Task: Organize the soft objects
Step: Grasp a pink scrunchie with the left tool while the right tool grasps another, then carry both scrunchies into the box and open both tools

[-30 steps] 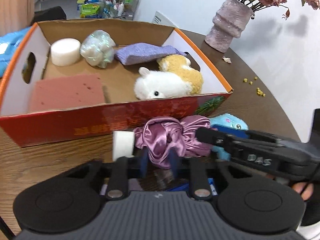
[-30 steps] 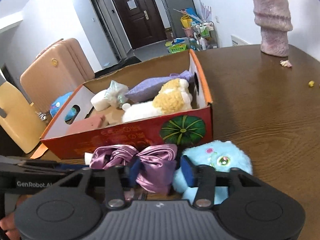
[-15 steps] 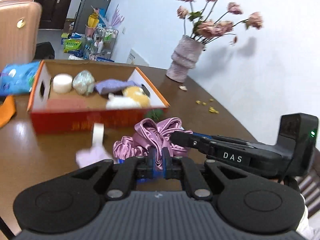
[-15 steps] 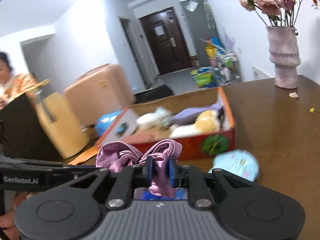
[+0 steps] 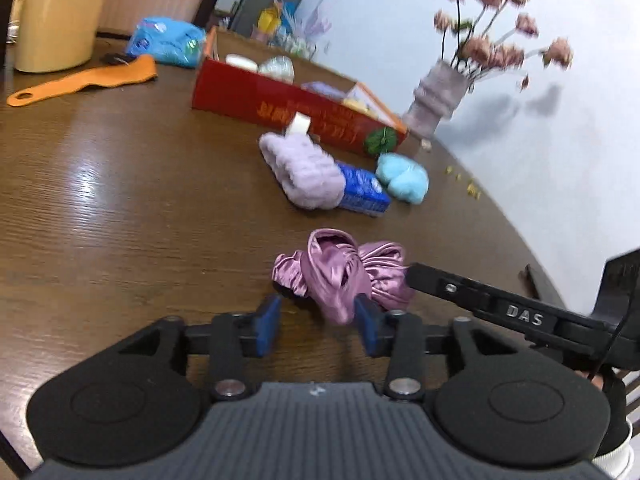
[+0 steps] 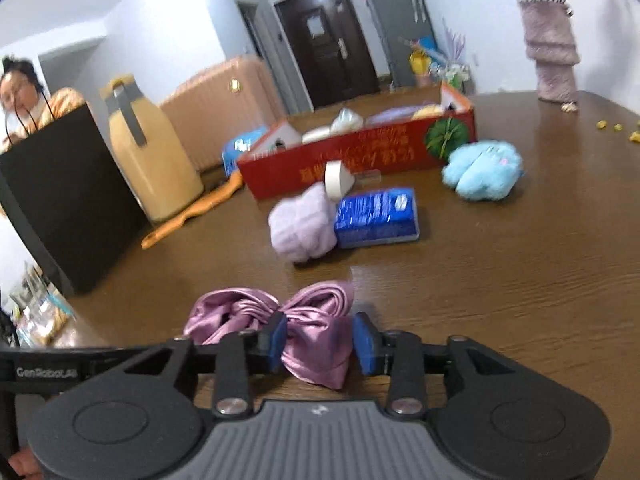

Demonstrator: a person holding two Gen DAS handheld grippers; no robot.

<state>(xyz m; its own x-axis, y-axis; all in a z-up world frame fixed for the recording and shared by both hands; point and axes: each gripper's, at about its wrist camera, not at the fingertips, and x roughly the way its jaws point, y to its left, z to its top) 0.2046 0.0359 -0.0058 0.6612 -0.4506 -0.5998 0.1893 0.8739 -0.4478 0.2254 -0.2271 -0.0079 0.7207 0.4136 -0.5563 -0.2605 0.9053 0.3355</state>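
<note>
Satin scrunchie [image 5: 344, 272] lies on the worktop [image 5: 120, 200] at twelve o'clock between both down-tilted grippers, left gripper [image 5: 316, 326] and right gripper [image 6: 320, 344], whose jaws are opening, pads apart.

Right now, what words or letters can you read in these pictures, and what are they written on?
"DAS": on the black arm of the right gripper, seen from the left wrist.
"GenRobot.AI": on the black arm of the left gripper, seen from the right wrist; a bit blurred.
Gold characters on the red box: upside down, too blurred to read.
White print on the blue packet: too small and blurred to read.
</note>
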